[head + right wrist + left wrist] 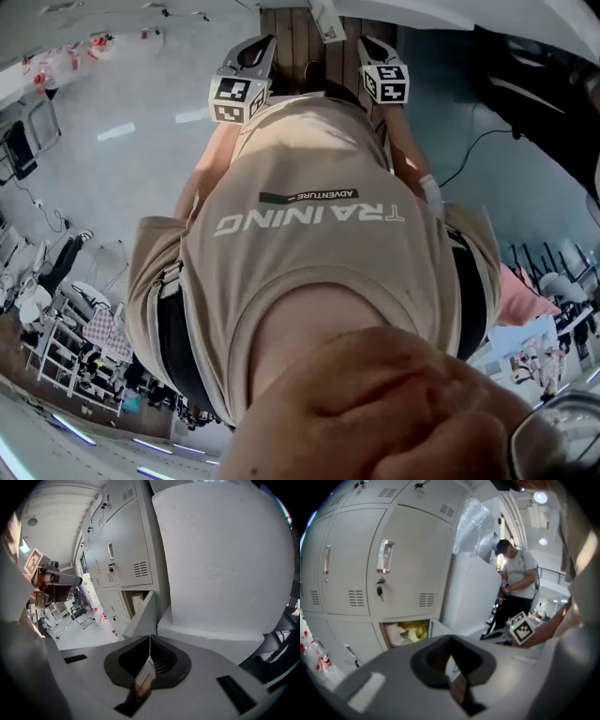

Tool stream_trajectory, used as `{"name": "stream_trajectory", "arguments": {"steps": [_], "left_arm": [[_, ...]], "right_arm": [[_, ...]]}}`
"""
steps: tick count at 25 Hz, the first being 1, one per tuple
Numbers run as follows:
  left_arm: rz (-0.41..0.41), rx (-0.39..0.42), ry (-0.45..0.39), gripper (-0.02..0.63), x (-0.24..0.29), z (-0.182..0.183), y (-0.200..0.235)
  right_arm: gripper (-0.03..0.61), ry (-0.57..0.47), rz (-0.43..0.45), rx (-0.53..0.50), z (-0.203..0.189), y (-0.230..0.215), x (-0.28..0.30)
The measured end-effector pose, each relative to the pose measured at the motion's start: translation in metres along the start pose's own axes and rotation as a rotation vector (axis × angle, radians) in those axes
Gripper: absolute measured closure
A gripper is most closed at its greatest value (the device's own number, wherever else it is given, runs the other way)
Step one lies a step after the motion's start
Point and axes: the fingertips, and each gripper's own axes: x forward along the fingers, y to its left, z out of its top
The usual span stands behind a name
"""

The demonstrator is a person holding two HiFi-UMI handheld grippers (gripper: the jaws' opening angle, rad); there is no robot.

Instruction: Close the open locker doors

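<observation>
Grey metal lockers [356, 569] were shown in both gripper views, most of them with doors shut. 1 lower compartment [405, 632] stood open, and yellow and white material was seen inside it. Its door [143, 616] was swung outward, just beside a large white block [220, 559] that stood next to the lockers.

The left gripper [453, 672] was held up facing the lockers, well apart from the open door. Its jaws were closed together with nothing between them. The right gripper [148, 660] was pointed toward the open door and the white block without touching either. Its jaws were likewise pressed together and empty.

In the head view, both grippers were raised ahead of a beige T-shirt [319, 244], and each marker cube [234, 98] was turned toward the camera. A second person [515, 578] in a white shirt was seen standing beyond the white block.
</observation>
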Motion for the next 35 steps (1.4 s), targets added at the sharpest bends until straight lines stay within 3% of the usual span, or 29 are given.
{"name": "stream_trajectory", "arguments": {"steps": [11, 22, 35], "left_arm": [[0.092, -0.076, -0.02, 0.618, -0.01, -0.001, -0.007], [0.156, -0.123, -0.046, 0.618, -0.034, -0.01, 0.028], [0.188, -0.14, -0.114, 0.618, -0.084, -0.007, 0.125]], "right_arm": [[0.563, 0.036, 0.165, -0.131, 0.006, 0.027, 0.025], [0.563, 0.077, 0.28, -0.228, 0.011, 0.077, 0.043], [0.563, 0.082, 0.255, -0.252, 0.053, 0.146, 0.093]]}}
